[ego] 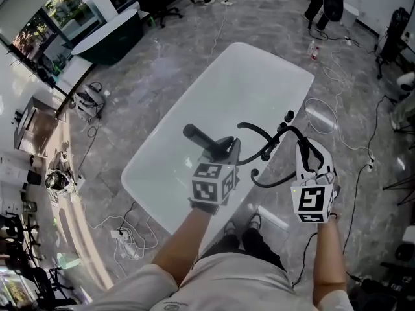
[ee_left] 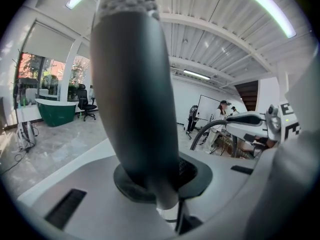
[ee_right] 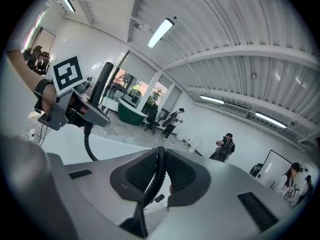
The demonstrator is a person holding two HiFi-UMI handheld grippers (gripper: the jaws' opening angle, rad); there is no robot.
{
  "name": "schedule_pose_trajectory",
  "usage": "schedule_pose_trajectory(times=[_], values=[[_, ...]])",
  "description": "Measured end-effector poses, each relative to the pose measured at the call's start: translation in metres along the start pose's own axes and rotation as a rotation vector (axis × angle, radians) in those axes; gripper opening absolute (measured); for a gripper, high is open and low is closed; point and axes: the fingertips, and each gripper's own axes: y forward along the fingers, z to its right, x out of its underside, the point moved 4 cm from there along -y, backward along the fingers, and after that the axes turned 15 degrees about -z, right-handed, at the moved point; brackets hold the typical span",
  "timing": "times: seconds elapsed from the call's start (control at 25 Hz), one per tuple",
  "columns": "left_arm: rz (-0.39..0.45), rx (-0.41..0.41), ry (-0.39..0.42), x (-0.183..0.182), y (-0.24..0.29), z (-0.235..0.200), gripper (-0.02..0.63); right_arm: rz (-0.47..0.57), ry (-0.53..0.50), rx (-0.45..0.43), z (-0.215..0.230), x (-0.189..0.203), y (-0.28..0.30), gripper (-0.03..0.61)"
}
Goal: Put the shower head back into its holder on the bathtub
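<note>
While the left gripper (ego: 224,153) clamped the shower head (ee_left: 132,84) above the bathtub (ego: 259,76), the right gripper (ego: 305,151), at its three o'clock, pinched the hose (ee_right: 160,164), probably to manage slack.

The shower head (ego: 198,137) is hanging above the bathtub's (ego: 246,89) near end, with its hose (ego: 258,130) looping away to its right.

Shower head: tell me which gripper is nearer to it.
Left. The left gripper is clamped on the shower head; the right gripper grips its hose farther along.
</note>
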Motion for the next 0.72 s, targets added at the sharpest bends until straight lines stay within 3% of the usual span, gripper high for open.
schedule_pose_trajectory(times=[0.24, 0.48, 0.6, 0.72], values=[[0.009, -0.012, -0.012, 0.003, -0.003, -0.006, 0.051, 0.223, 0.083, 0.093, 0.015, -0.011, 0.016, 0.069], [0.019, -0.025, 0.001, 0.003, -0.005, -0.008, 0.051, 0.252, 0.287, -0.033, 0.009, 0.011, 0.037, 0.069], [0.041, -0.029, -0.003, 0.001, -0.008, -0.011, 0.051, 0.31, 0.388, -0.011, 0.023, 0.003, 0.032, 0.069], [0.06, -0.026, -0.003, -0.002, -0.007, -0.012, 0.051, 0.342, 0.293, 0.051, 0.031, -0.013, 0.031, 0.068]])
